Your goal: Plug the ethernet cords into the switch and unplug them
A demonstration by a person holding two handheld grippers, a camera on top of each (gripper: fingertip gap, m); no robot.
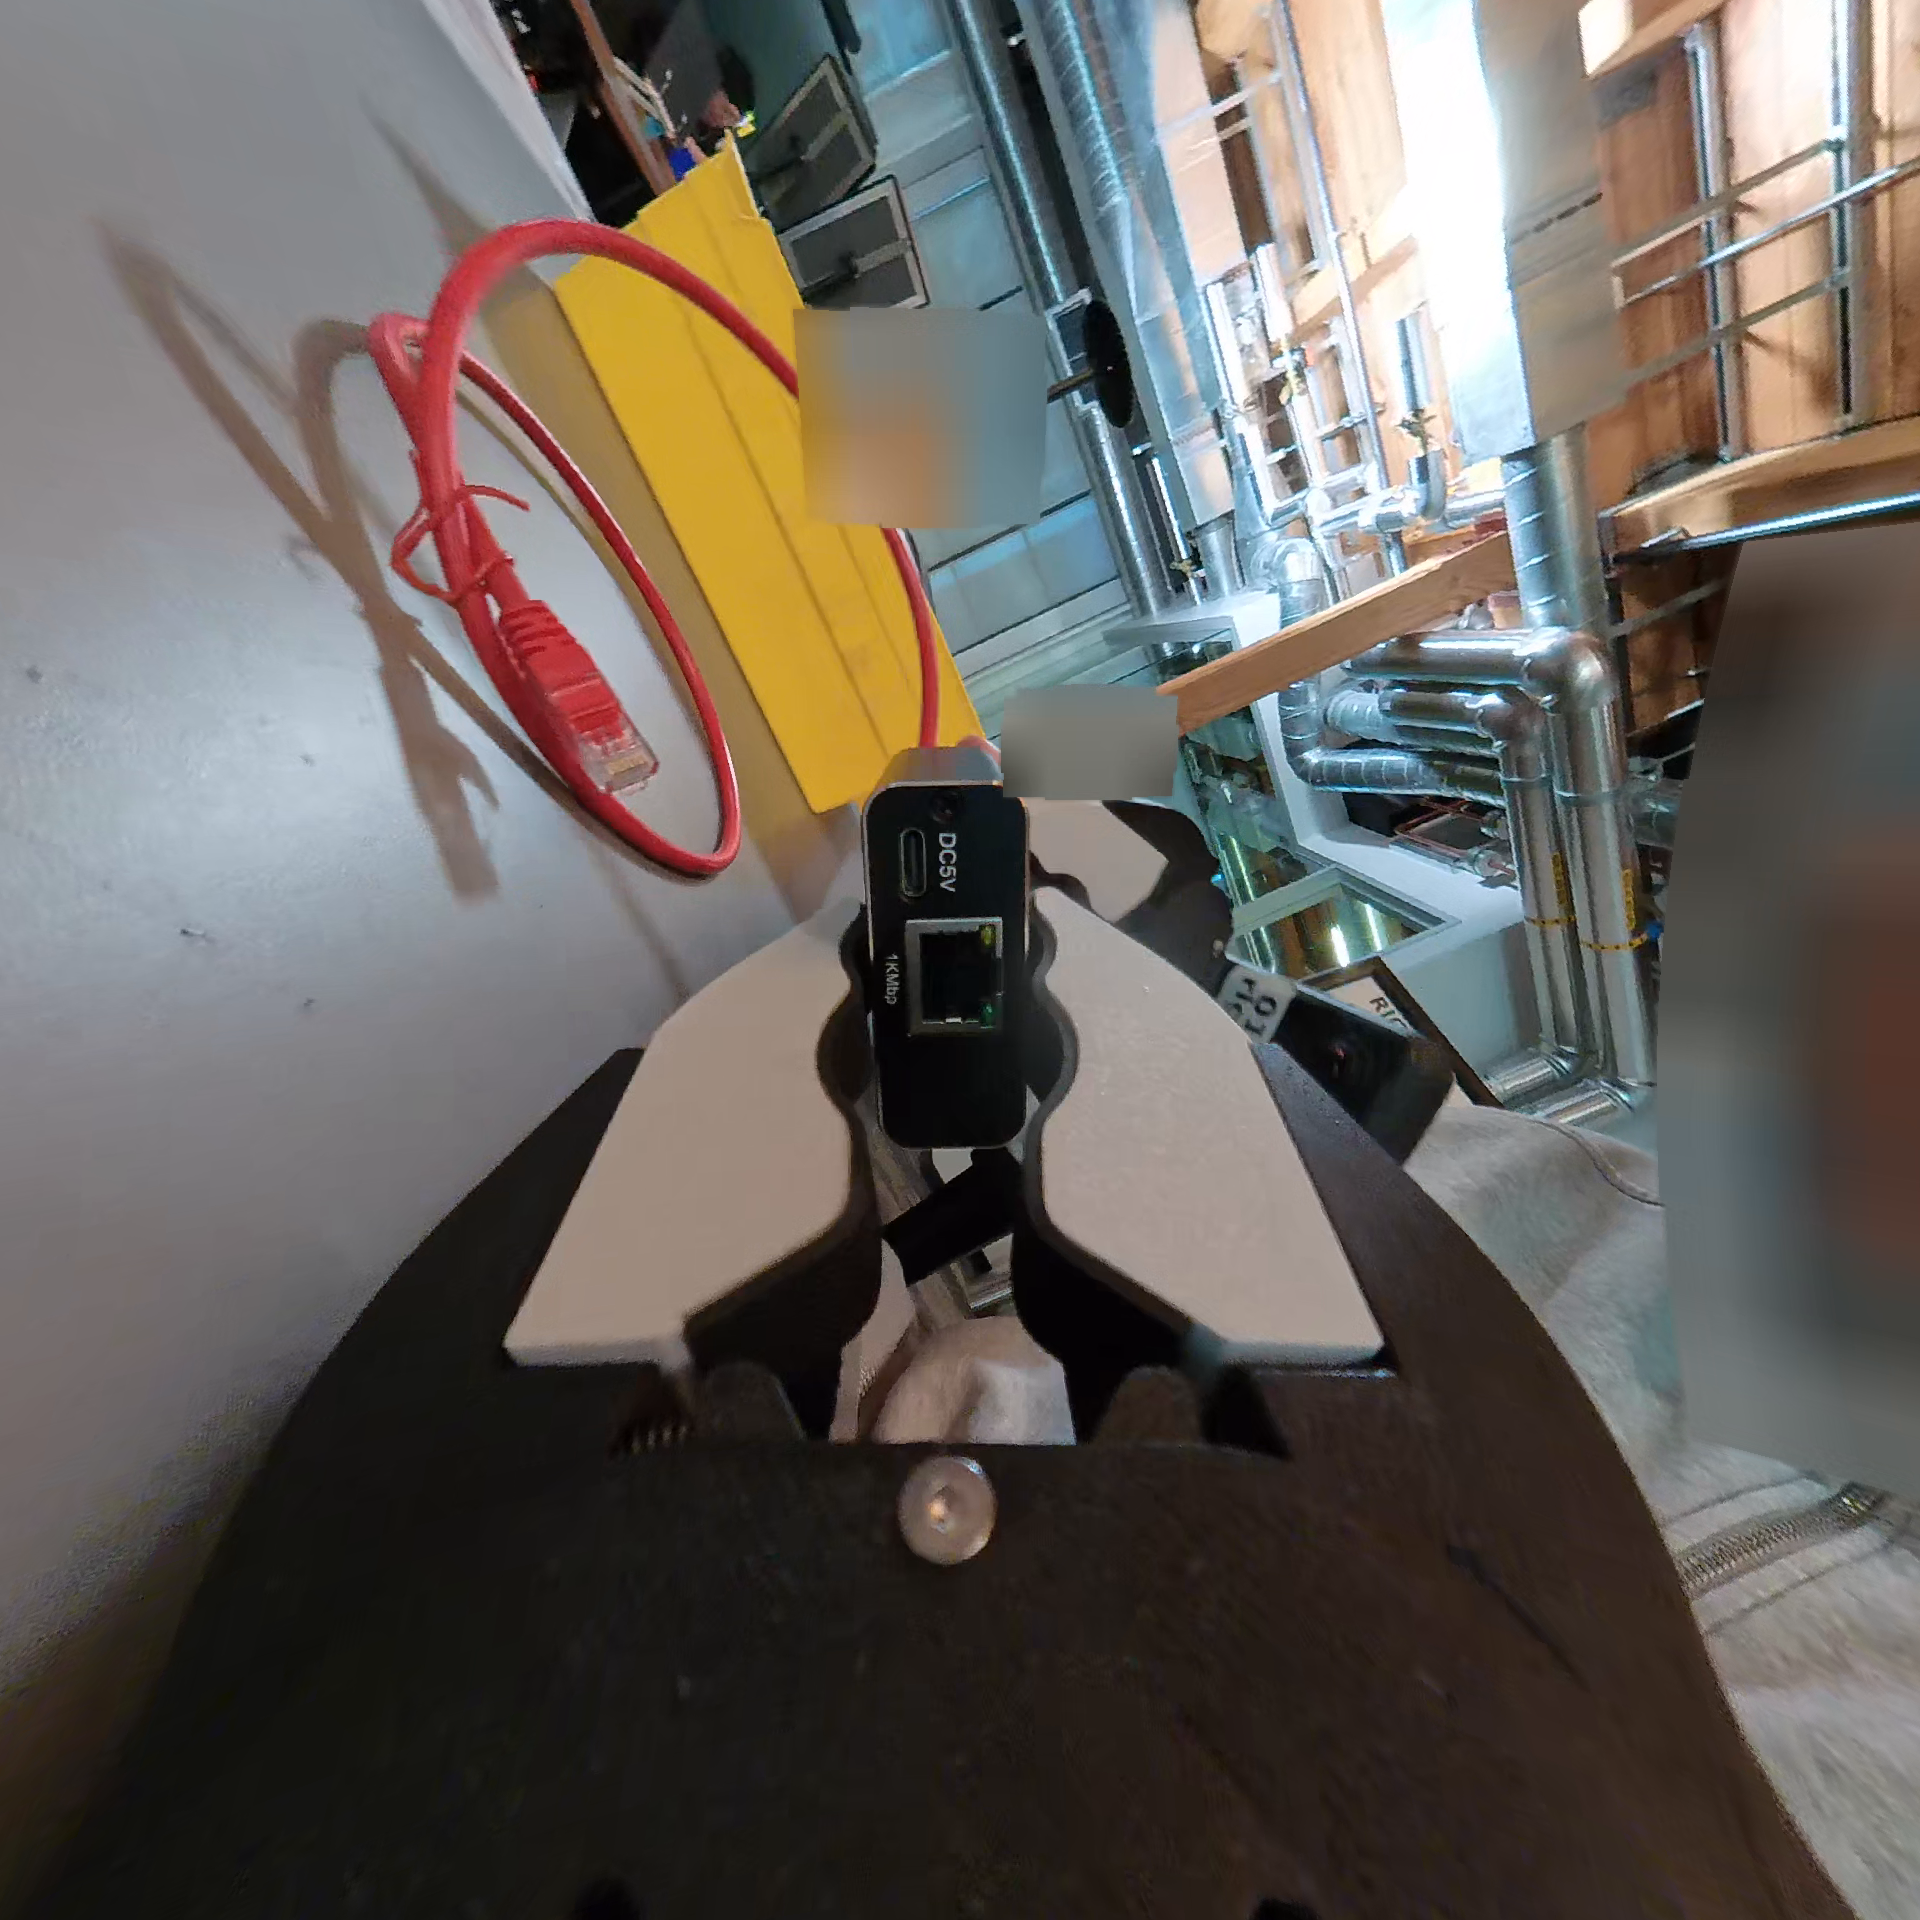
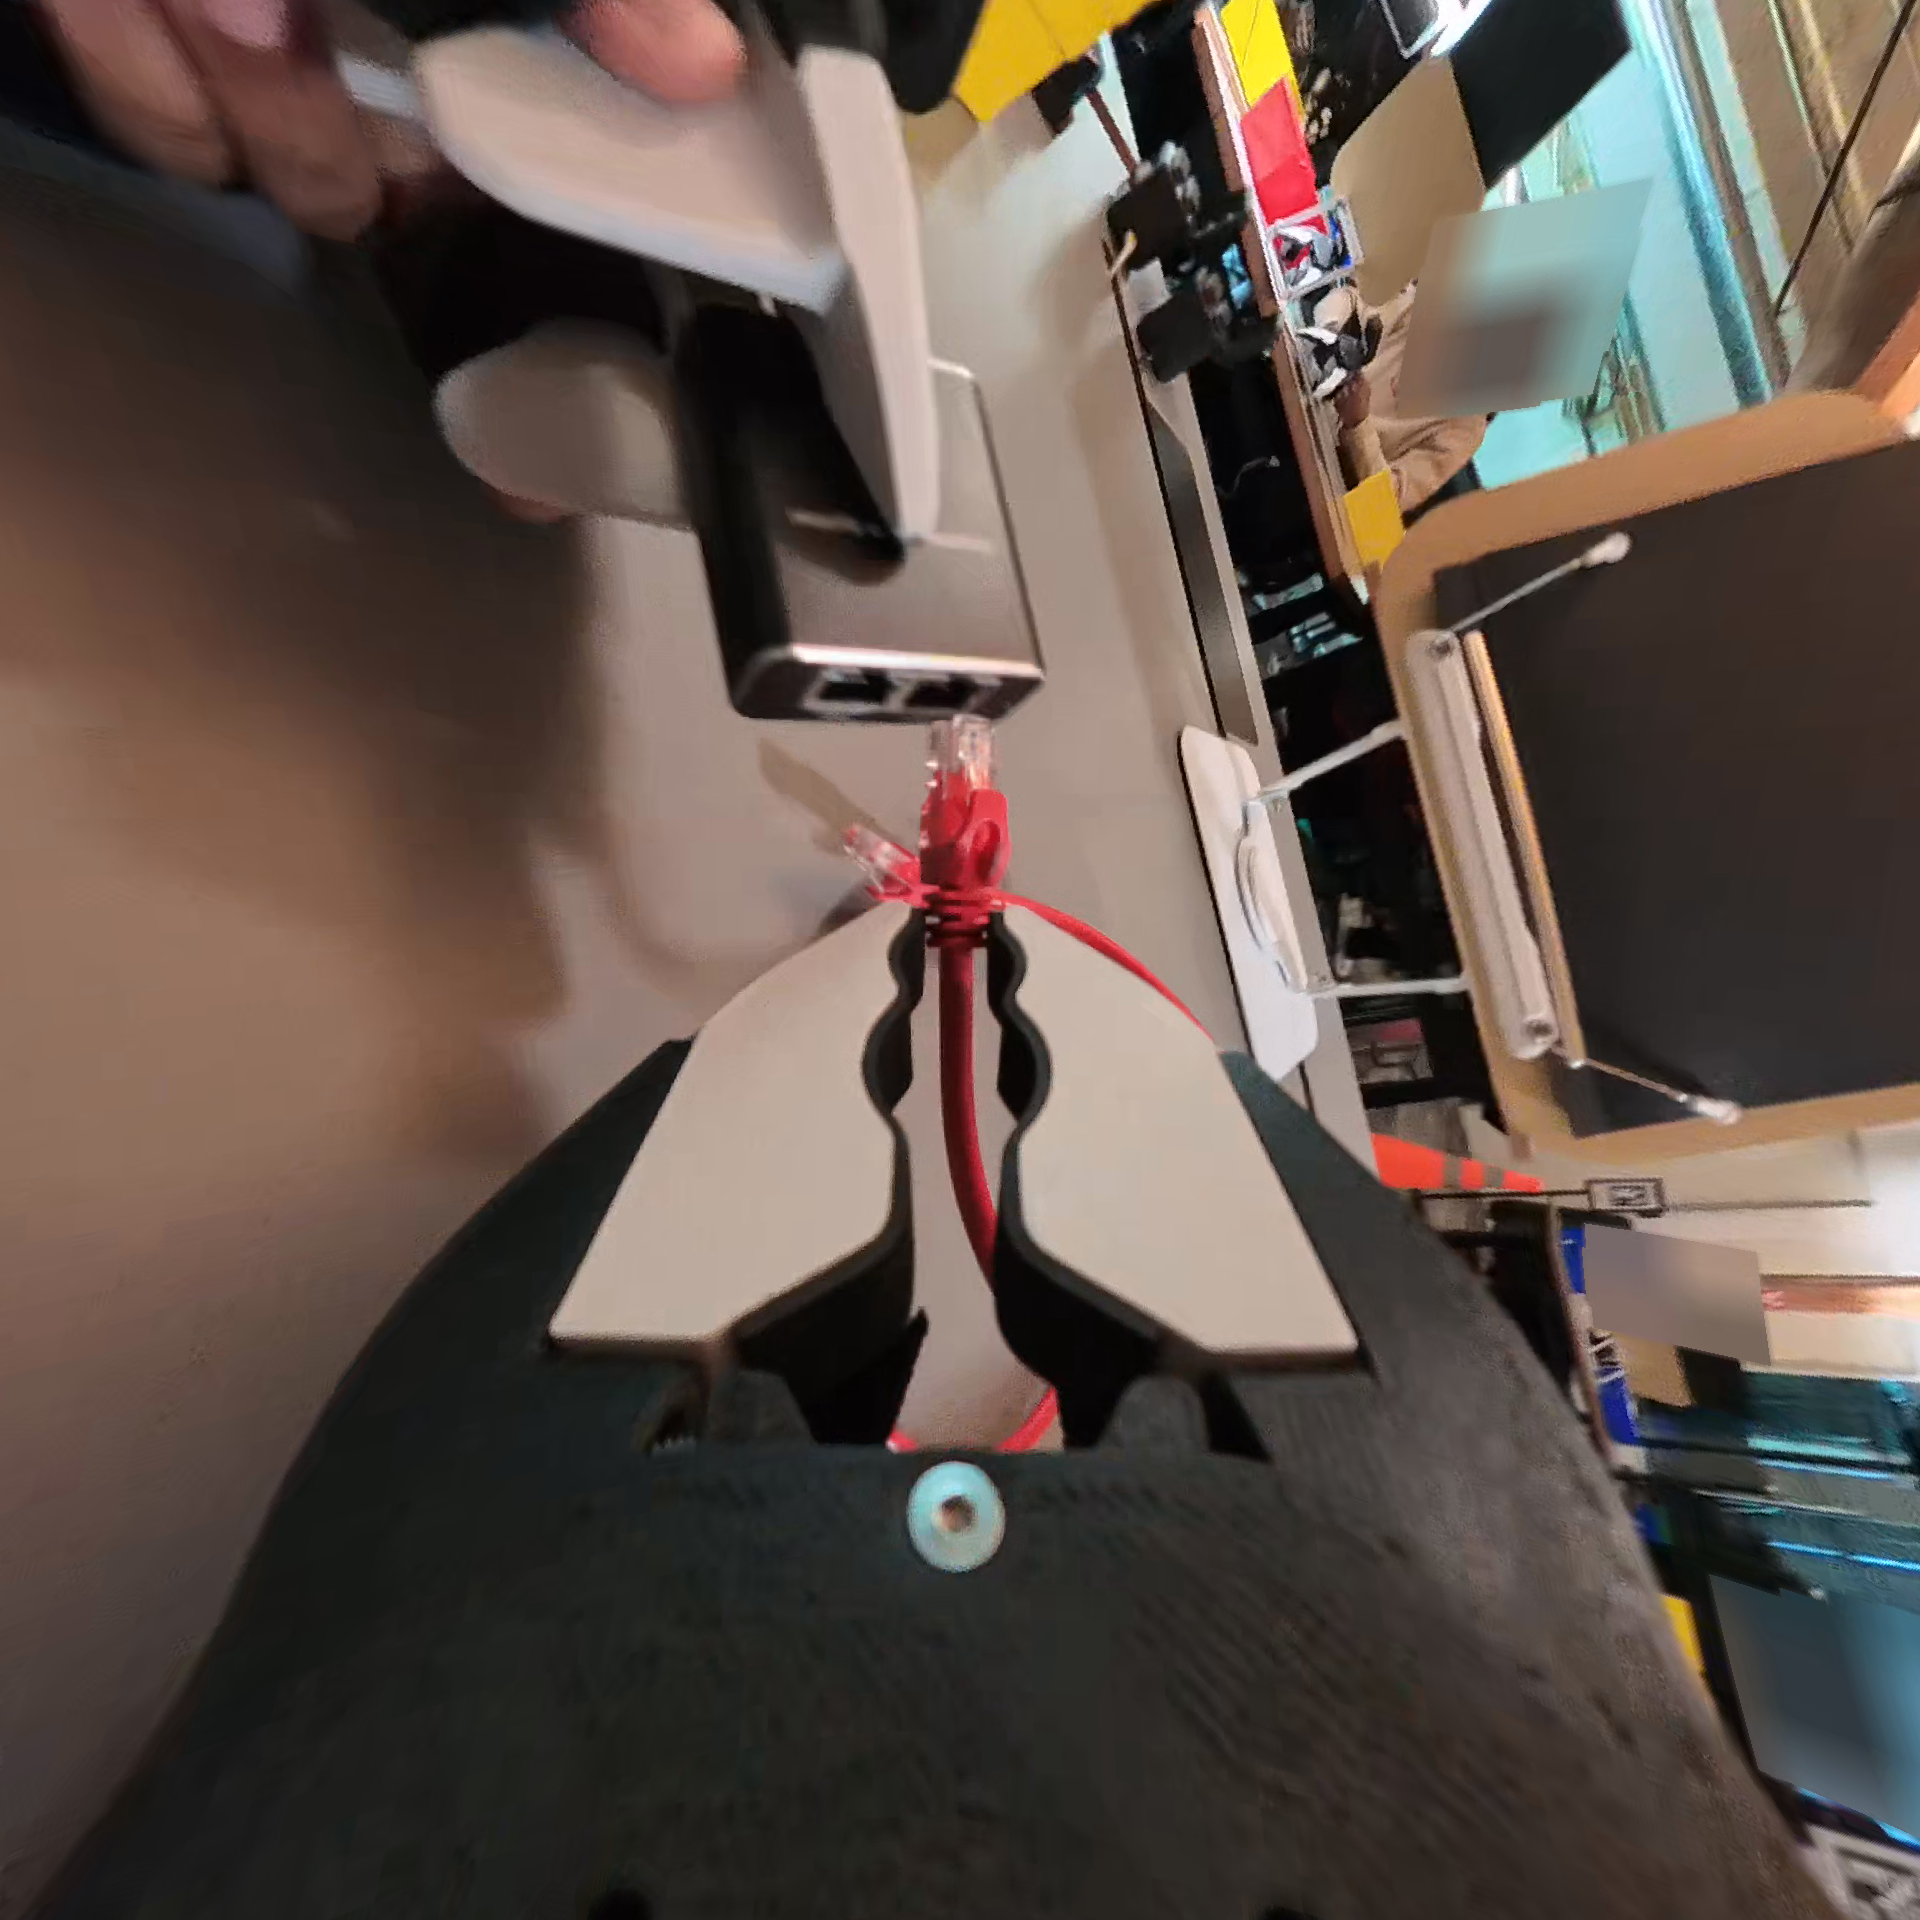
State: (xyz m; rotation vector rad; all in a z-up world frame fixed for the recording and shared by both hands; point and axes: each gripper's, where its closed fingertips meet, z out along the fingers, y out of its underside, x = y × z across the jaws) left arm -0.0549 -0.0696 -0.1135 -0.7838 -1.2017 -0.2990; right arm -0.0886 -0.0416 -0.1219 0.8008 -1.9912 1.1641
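Note:
My left gripper (image 1: 948, 966) is shut on a small black switch (image 1: 945, 831), whose near end face shows one ethernet port and a small power port. In the right wrist view the switch (image 2: 883, 613) hangs between the left gripper's grey fingers (image 2: 862, 260), with two ports on its far end. My right gripper (image 2: 954, 930) is shut on a red ethernet cord (image 2: 961, 1091) just behind its plug (image 2: 961, 769). The clear plug tip sits just short of the right-hand port, not inserted. The cord's other plug (image 1: 613, 748) lies on the grey table (image 1: 208, 727).
A yellow panel (image 1: 727, 468) lies at the table's far edge behind the cord loop. A white stand (image 2: 1247, 904) and a black board in a wooden frame (image 2: 1662, 779) are to the right. A person's hand (image 2: 644, 42) holds the left gripper.

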